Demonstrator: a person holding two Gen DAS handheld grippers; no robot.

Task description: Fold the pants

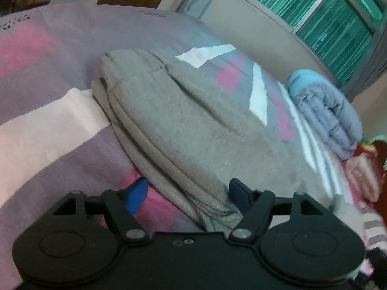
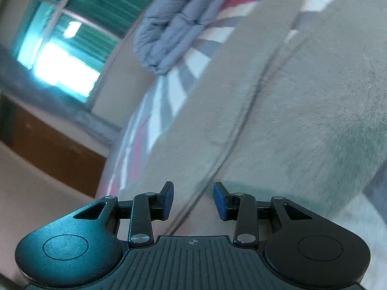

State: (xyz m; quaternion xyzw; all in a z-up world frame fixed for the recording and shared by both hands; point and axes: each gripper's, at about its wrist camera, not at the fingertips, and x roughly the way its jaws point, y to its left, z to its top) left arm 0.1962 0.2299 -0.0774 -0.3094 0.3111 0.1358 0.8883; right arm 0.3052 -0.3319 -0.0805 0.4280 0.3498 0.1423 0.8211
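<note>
Grey fleece pants (image 1: 183, 118) lie folded in layers on a bed with a pink, grey and white patterned cover (image 1: 48, 111). My left gripper (image 1: 187, 197) is open over the near folded edge; the cloth runs between its blue pads (image 1: 136, 197) without being pinched. The right wrist view shows the same pants (image 2: 302, 96) filling the frame, a seam running diagonally. There my right gripper (image 2: 193, 200) stands open just above the cloth edge, and its pads (image 2: 220, 200) are apart from the fabric.
A rolled blue-grey padded jacket (image 1: 324, 111) lies on the bed beyond the pants, also as the jacket (image 2: 176, 21). More clothes in pink and red (image 1: 365, 169) sit at the right. A window (image 1: 326, 12) and wall border the bed's far side.
</note>
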